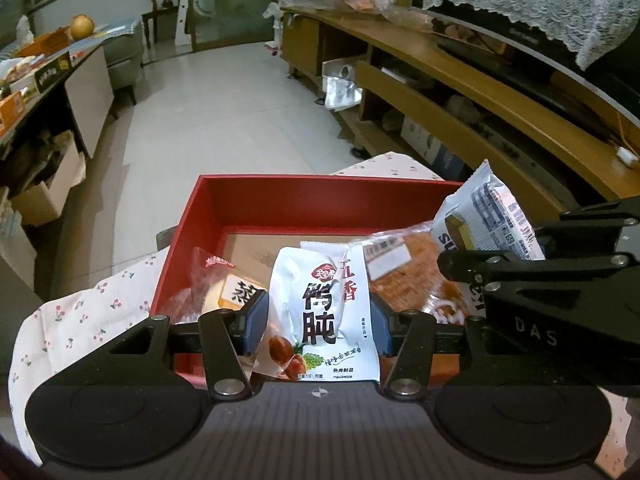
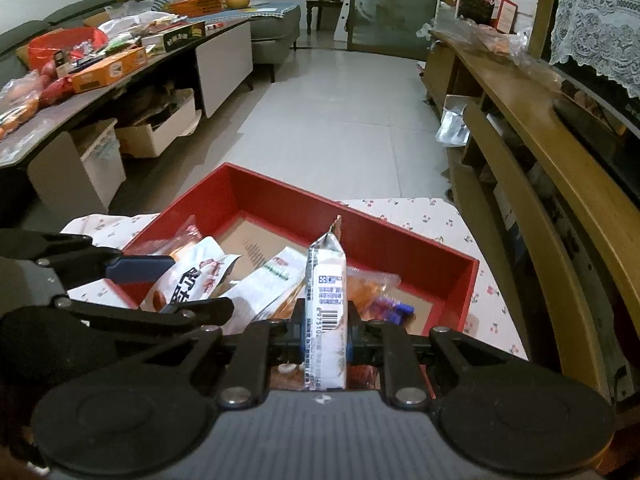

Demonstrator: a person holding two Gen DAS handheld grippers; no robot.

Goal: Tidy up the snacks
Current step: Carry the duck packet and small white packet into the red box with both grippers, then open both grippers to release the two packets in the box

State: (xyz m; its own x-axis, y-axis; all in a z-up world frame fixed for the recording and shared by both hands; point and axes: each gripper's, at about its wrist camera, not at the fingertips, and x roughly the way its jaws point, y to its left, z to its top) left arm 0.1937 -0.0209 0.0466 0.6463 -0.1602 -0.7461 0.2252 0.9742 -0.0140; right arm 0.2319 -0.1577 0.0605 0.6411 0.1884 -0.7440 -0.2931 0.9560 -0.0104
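Note:
A red box (image 1: 256, 200) stands on a cherry-print cloth (image 1: 80, 312) and holds several snack packets. My left gripper (image 1: 320, 320) is shut on a white packet with black Chinese characters (image 1: 324, 312), held over the box's near side. My right gripper (image 2: 325, 338) is shut on a silver-white packet with a barcode (image 2: 326, 288), held upright on edge over the box (image 2: 280, 196). The right gripper also shows in the left wrist view (image 1: 540, 280) with its packet (image 1: 488, 216). The left gripper shows in the right wrist view (image 2: 140, 288) with the white packet (image 2: 188, 276).
In the box lie an orange clear-wrapped snack (image 1: 416, 276), a clear bag with a red label (image 1: 208, 280) and a small blue-purple packet (image 2: 394, 310). A wooden TV cabinet (image 2: 540, 128) runs along the right. A cluttered low table (image 2: 100, 68) stands left. Tiled floor (image 2: 340, 120) lies beyond.

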